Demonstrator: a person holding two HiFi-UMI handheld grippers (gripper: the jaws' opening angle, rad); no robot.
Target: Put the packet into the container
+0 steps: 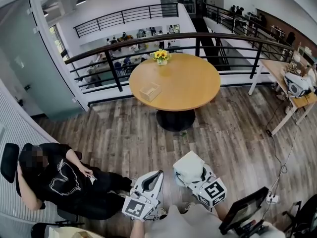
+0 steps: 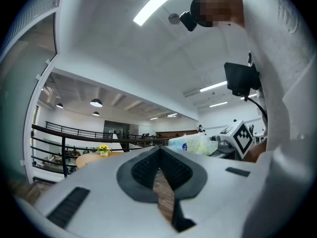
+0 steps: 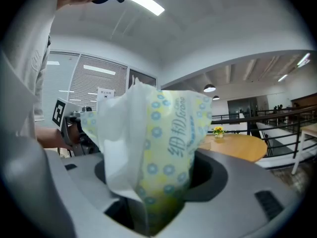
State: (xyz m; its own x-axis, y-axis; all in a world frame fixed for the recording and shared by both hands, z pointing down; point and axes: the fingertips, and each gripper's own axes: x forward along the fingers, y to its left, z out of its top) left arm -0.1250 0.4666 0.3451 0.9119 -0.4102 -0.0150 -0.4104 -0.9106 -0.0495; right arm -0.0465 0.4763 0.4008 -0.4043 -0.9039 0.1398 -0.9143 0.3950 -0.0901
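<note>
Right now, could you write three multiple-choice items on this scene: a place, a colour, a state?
1. Where does the wooden container stand?
A. on the round table
B. on the floor
C. on a chair

2. What colour are the flowers?
A. red
B. yellow
C. purple

3. The right hand-held gripper is:
A. open, empty
B. shut on the tissue packet
C. resting on the table

Key: 1A, it sits on that table; 2B, yellow blooms show; 3B, its jaws pinch the packet.

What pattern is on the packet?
The packet is pale yellow with blue dots, part white; clearest in the right gripper view.
</note>
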